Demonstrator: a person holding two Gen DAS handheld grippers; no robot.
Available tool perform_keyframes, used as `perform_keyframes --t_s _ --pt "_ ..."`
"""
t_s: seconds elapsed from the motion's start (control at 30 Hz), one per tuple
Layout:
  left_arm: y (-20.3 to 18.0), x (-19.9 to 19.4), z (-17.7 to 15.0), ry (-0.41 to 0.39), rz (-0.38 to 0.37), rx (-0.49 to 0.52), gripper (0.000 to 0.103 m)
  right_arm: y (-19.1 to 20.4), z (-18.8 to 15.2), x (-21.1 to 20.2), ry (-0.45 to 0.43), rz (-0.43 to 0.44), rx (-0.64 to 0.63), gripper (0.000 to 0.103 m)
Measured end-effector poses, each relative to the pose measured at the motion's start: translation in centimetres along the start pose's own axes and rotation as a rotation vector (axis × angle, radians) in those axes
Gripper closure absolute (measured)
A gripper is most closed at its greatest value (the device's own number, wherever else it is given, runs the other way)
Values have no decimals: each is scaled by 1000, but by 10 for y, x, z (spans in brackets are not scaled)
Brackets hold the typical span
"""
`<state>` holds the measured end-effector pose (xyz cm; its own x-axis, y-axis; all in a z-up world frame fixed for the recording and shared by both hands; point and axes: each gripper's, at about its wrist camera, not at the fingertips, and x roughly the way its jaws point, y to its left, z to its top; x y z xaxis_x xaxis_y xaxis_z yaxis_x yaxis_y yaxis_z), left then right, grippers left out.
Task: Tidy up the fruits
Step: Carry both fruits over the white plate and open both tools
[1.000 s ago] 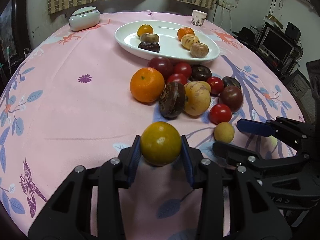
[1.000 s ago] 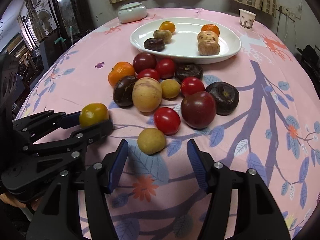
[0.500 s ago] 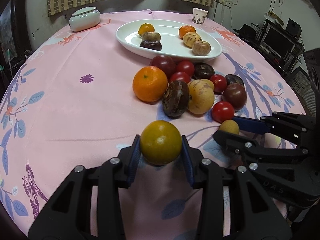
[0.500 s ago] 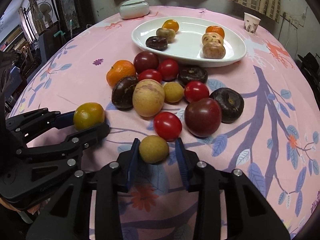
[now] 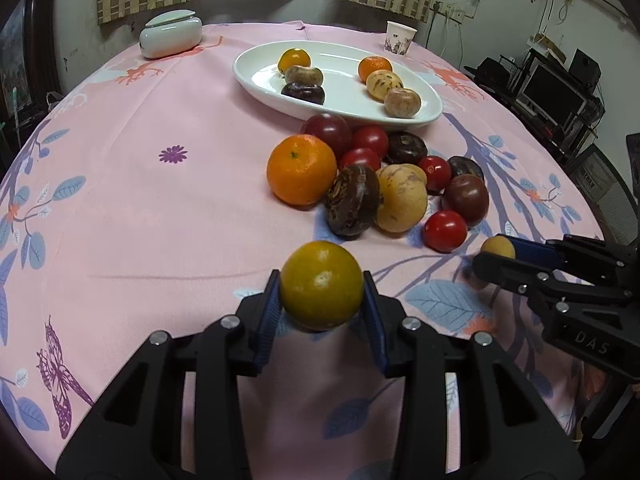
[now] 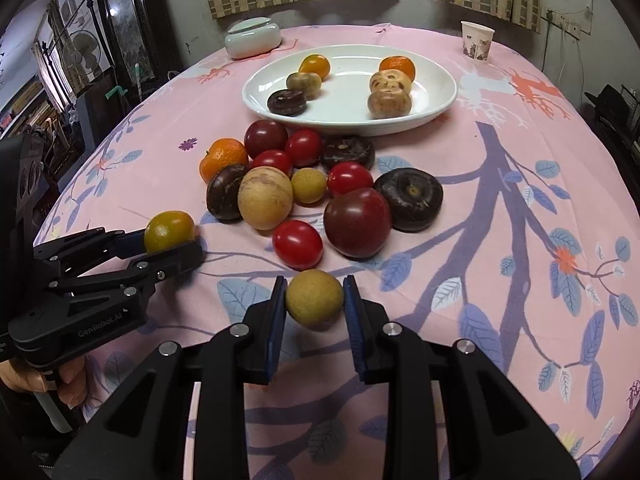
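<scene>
My left gripper (image 5: pixel 321 300) is shut on a yellow-green citrus fruit (image 5: pixel 321 285), held just above the pink cloth; it also shows in the right wrist view (image 6: pixel 169 231). My right gripper (image 6: pixel 314 304) is shut on a small tan round fruit (image 6: pixel 314 297), also seen in the left wrist view (image 5: pixel 497 247). A pile of fruits lies beyond: an orange (image 5: pixel 301 169), red tomatoes (image 6: pixel 297 244), dark purple fruits (image 6: pixel 357 222) and a large tan fruit (image 6: pixel 265 198). A white oval plate (image 6: pixel 436 96) at the back holds several fruits.
A white lidded jar (image 5: pixel 171 33) stands at the back left and a paper cup (image 6: pixel 476 41) at the back right. The round table's edge curves close on both sides. Dark furniture and monitors stand beyond the table.
My right gripper has moved forward around the small tan fruit and shut on it. My left gripper still holds the yellow-green citrus in about the same place.
</scene>
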<state>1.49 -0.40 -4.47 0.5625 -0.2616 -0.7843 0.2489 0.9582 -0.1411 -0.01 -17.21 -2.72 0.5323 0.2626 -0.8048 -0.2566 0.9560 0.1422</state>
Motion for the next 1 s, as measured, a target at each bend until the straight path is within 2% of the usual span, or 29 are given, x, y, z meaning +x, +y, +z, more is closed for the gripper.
perform_keyframes --t_s 0.27,0.43,0.57,0.73,0.83,0.97,1.0 --pt "-6 -5 2 -13 59 24 64 -7 5 -18 -38 9 -13 74" --pt "-5 -17 13 -18 48 28 64 -17 19 -36 -94 -12 -21 74" --pt "-9 -34 39 -58 66 41 64 -22 38 -52 -151 -30 -28 74" --pt "-22 -43 88 -114 47 84 64 -19 71 -66 -218 -44 -90 74" --pt "-27 -25 118 -101 46 93 64 -13 95 -49 -230 -101 -169 74" --pt "-16 15 151 -76 72 56 64 -11 128 4 -143 -99 -200 74" --pt "-12 28 157 -58 99 38 64 -11 134 15 -125 -95 -200 75"
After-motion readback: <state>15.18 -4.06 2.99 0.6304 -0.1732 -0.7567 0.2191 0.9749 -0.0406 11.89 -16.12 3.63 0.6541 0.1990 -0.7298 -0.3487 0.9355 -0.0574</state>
